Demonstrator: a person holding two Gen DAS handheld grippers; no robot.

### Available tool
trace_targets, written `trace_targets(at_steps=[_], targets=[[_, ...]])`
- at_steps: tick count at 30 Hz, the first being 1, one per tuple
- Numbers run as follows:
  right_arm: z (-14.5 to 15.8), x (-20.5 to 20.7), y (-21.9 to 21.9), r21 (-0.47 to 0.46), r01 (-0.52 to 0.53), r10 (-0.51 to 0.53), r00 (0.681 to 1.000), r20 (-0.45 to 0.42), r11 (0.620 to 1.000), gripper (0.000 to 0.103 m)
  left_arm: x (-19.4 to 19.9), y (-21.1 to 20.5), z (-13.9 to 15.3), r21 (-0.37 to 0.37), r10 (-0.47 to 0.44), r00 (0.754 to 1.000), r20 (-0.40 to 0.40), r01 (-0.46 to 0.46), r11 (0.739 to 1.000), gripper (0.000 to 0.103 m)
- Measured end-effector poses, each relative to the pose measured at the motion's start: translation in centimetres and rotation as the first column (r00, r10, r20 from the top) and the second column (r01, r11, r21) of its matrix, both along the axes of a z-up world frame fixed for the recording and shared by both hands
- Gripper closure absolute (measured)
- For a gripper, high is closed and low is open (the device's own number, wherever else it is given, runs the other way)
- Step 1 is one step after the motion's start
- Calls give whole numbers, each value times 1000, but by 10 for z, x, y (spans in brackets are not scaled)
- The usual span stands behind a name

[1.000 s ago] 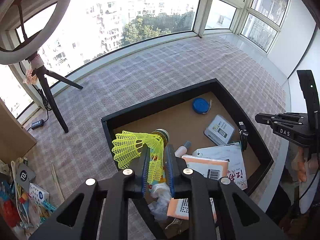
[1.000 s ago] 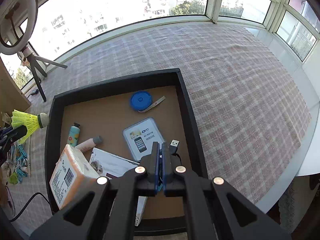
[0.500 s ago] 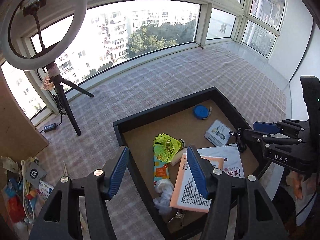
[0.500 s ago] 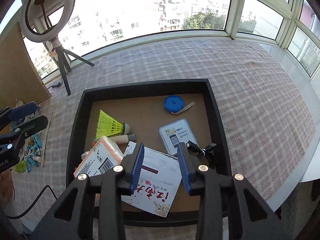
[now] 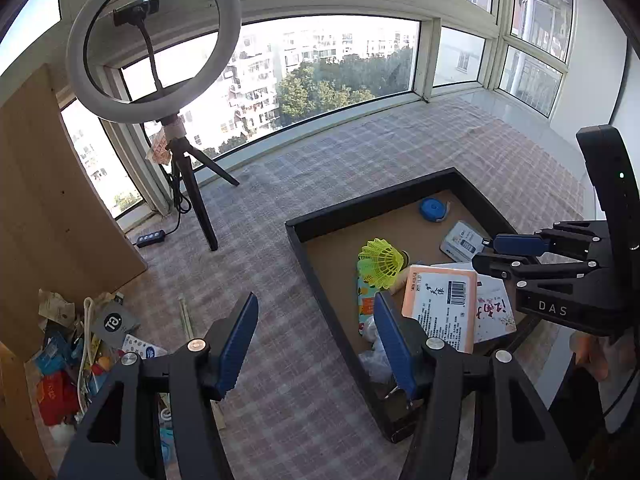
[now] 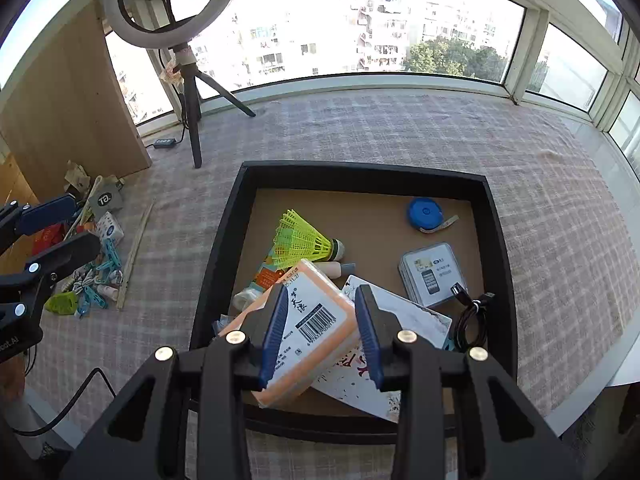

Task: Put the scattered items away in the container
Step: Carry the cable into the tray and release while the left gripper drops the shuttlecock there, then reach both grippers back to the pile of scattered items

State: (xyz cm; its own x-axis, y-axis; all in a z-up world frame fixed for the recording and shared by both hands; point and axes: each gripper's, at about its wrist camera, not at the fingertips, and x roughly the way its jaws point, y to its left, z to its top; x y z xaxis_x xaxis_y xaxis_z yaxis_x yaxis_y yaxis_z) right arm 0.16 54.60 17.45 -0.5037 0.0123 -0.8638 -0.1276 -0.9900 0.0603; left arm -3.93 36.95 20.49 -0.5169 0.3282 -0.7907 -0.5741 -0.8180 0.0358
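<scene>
A second ago the left claw (image 5: 316,344) was clamped on the yellow shuttlecock (image 6: 304,242); now it is spread wide and empty, over the checked cloth left of the black tray (image 6: 218,248). The shuttlecock lies inside the tray, resting on a small bottle just beyond the orange packet (image 6: 316,320). The right claw (image 6: 322,332), shut a second ago, is likewise parted and holds nothing, near the packet. That item looks done; the clutter pile (image 6: 92,268) at far left likely comes next.

High-rise flat, enclosed balcony: curved windows (image 5: 340,80) facing apartment blocks and treetops. Plaid cloth (image 6: 400,132) over the surface. Ring light (image 5: 154,40) on tripod marks a home recording setup.
</scene>
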Motion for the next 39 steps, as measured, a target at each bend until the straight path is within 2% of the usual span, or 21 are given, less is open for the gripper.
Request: trace_targets(at_steps=[11,16,21,28,33,39], targets=[[5,-13,-45,-7,-107,107,994,-1,994,69,9,-33,5,5,41,999,-10,-41,999,45],[2,-21,-66,-4,-154,154,988,11,988,68,8,-58,-8,-4,78,997,8,-78,997,45],[-4,-31,-103,21,-230,230,973,2,973,57,9,-108,-34,-45,149,988,41,-148,988,45],[-25,-44,-155,11,-380,379,924,45,925,57,9,-214,-84,-134,284,950,126,-268,954,45],[-45,-59,-174,-5,-422,421,903,83,907,57,11,-291,-107,-232,371,923,101,-341,911,45],[-55,-89,-190,-36,-415,416,905,89,909,57,5,-348,-109,-206,476,870,127,-447,871,45]])
